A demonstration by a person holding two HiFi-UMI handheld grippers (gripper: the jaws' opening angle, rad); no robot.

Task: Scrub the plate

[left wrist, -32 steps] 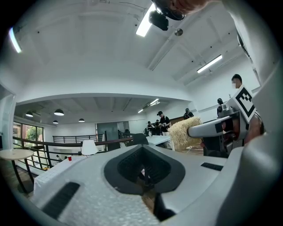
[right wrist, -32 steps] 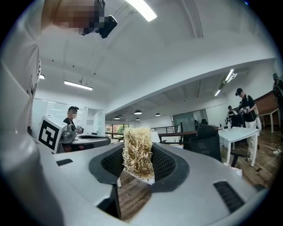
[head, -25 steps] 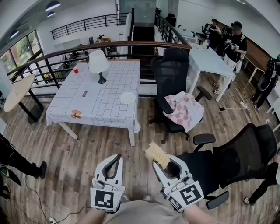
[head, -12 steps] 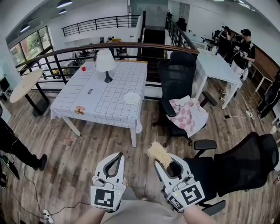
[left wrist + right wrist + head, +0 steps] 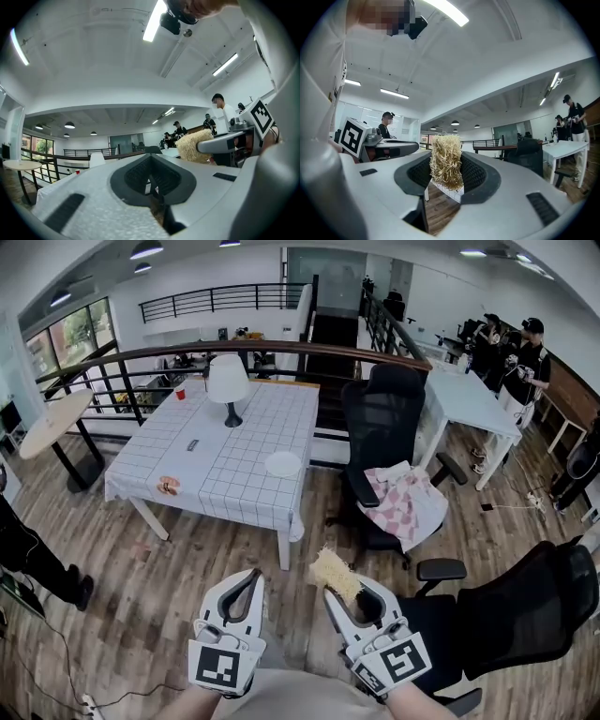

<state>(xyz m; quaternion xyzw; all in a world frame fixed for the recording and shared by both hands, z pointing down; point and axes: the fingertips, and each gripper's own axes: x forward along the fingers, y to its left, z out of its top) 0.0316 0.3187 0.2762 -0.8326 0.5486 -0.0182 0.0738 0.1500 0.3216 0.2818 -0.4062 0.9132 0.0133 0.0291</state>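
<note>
Head view: left gripper [image 5: 249, 576] clenched empty, right gripper [image 5: 348, 586] grasping a straw-coloured scrubber [image 5: 334, 574]; the plate [image 5: 282, 463] lies on the tabletop [image 5: 234, 451] at 12 o'clock, slightly lower in frame than a second earlier.

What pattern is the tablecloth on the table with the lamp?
The tablecloth is white with a thin dark grid, clearest in the head view.

The room is an open-plan office level with a wood-plank floor [image 5: 187, 559], white walls and ceiling lights [image 5: 150, 249]. Windows [image 5: 73, 334] stand at far left, behind a dark curved railing [image 5: 131, 359]. A table with a white grid cloth [image 5: 234, 460] stands at centre, a black office chair [image 5: 384, 413] beside it and a white desk [image 5: 464, 392] further right.
</note>
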